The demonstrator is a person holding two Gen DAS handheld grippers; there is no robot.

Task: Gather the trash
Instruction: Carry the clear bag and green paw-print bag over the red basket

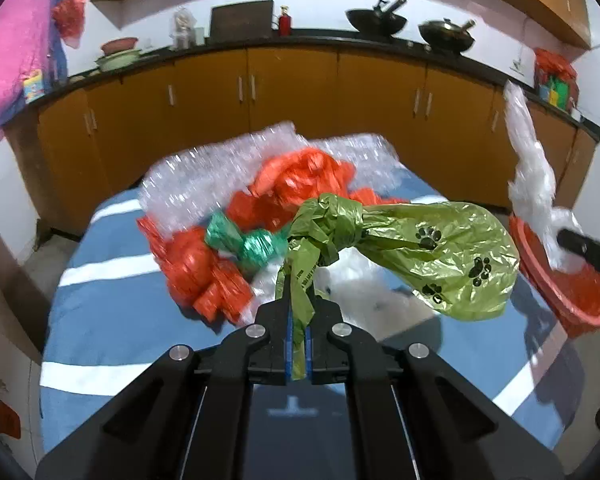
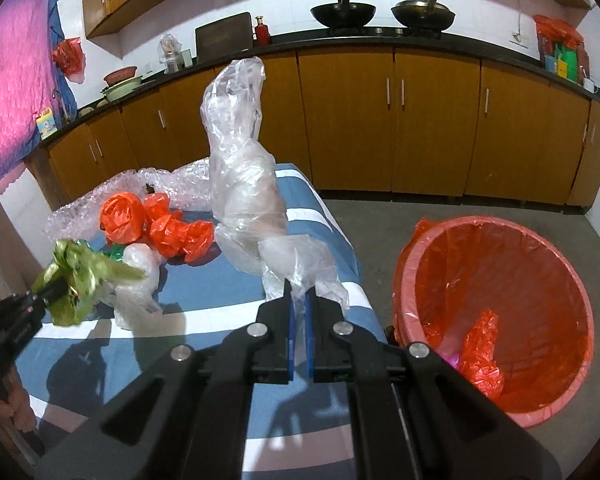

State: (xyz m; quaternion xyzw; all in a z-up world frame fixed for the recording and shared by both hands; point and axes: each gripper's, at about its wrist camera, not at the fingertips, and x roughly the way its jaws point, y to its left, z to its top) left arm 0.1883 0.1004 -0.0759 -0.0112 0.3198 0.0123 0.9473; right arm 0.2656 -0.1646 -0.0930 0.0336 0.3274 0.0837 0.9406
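Note:
My left gripper (image 1: pixel 299 296) is shut on a green bag with paw prints (image 1: pixel 440 256) and holds it above the blue striped table (image 1: pixel 100 320); the bag also shows in the right wrist view (image 2: pixel 76 280). My right gripper (image 2: pixel 299 300) is shut on a clear plastic bag (image 2: pixel 244 168) held upright over the table's right edge, next to the red-lined bin (image 2: pixel 496 304). Orange bags (image 2: pixel 160 228), a small green bag (image 1: pixel 248 244), a white bag (image 2: pixel 140 276) and bubble wrap (image 1: pixel 220 160) lie on the table.
The bin stands on the grey floor right of the table and holds an orange bag (image 2: pixel 480 356). Brown kitchen cabinets (image 2: pixel 420 120) run along the back wall, with woks (image 2: pixel 344 12) on the counter. A pink cloth (image 2: pixel 12 80) hangs at the left.

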